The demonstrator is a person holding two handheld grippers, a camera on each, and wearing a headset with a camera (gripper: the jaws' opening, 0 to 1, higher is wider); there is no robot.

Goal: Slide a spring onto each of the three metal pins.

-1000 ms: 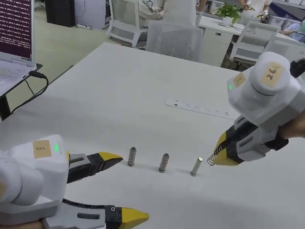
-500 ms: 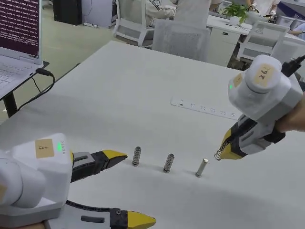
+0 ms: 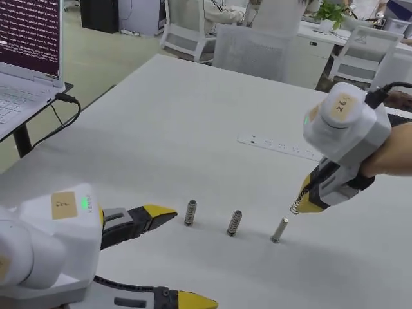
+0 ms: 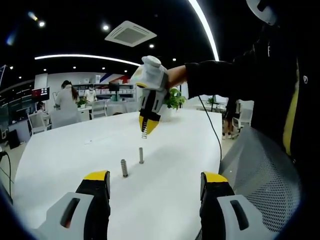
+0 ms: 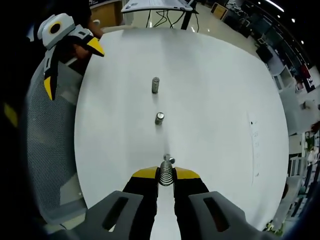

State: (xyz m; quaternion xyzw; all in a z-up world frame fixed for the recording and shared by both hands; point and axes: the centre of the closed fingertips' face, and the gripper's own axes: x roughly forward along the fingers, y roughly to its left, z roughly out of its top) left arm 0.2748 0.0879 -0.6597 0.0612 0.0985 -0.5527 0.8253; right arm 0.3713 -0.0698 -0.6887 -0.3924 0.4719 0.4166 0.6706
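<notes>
Head view: my right tool [image 3: 304, 205] pinches the last spring [image 3: 295, 206], tilted, just above the bare pin [image 3: 279, 230], slightly toward the bench [image 3: 193, 116] right edge. Two sprung pins [image 3: 234, 222] stand beside it. My left tool [image 3: 193, 256] gapes wide by the near edge.
Left gripper view: spring hangs over the upright pin.
Right gripper view: pin top just ahead of the spring's end. I'd say line up, then lower.

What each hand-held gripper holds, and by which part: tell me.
The right hand-held gripper pinches a spring by its upper end; the lower coils hang free. The left hand-held gripper is open and holds nothing.
</notes>
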